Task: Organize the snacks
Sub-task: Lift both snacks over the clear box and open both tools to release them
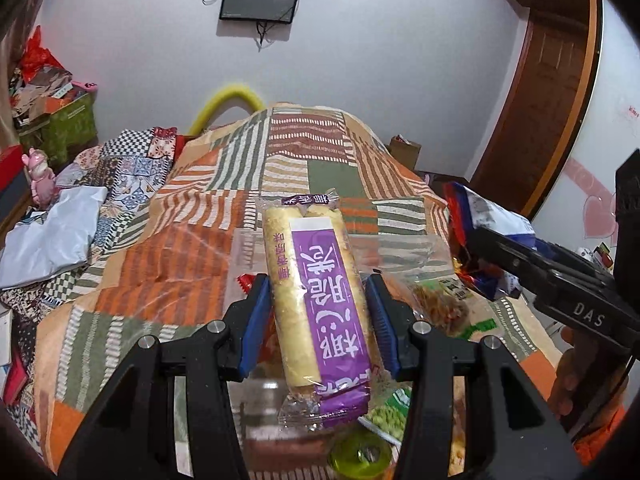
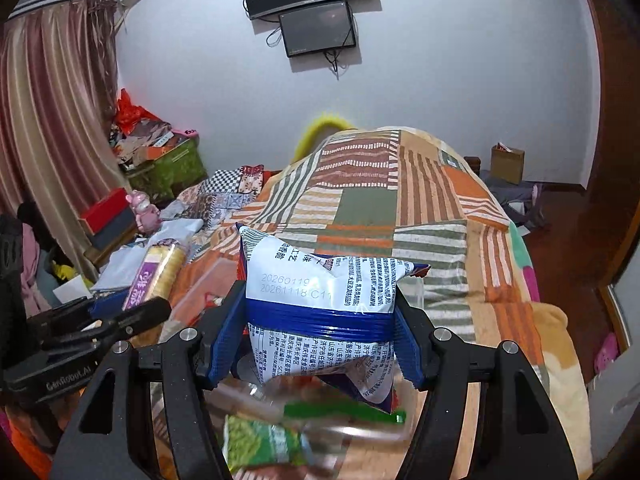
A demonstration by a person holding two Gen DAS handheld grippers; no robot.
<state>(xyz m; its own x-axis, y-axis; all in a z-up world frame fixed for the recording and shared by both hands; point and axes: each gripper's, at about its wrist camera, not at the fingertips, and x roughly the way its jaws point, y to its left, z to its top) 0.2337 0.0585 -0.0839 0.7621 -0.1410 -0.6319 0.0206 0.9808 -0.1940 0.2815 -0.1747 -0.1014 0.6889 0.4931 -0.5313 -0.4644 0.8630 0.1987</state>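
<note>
My left gripper point(image 1: 318, 312) is shut on a long clear pack of pale yellow rolls with a purple label point(image 1: 316, 300), held lengthwise above the bed. My right gripper point(image 2: 316, 332) is shut on a white and blue snack bag point(image 2: 320, 300) with printed text and a date stamp. In the left wrist view the right gripper point(image 1: 486, 240) comes in from the right with that bag point(image 1: 492, 216). The right wrist view shows the left gripper point(image 2: 120, 308) at the left with the roll pack point(image 2: 162, 268). Below both lie green snack packs point(image 2: 260, 444) and a clear plastic box point(image 1: 400, 252).
A patchwork blanket in orange, green and striped squares point(image 1: 200, 264) covers the bed. A white bag point(image 1: 52, 232) and a pink figurine point(image 1: 40, 176) lie at the left. Boxes and clutter point(image 1: 60, 120) stand by the wall. A wooden door point(image 1: 552, 92) is at the right.
</note>
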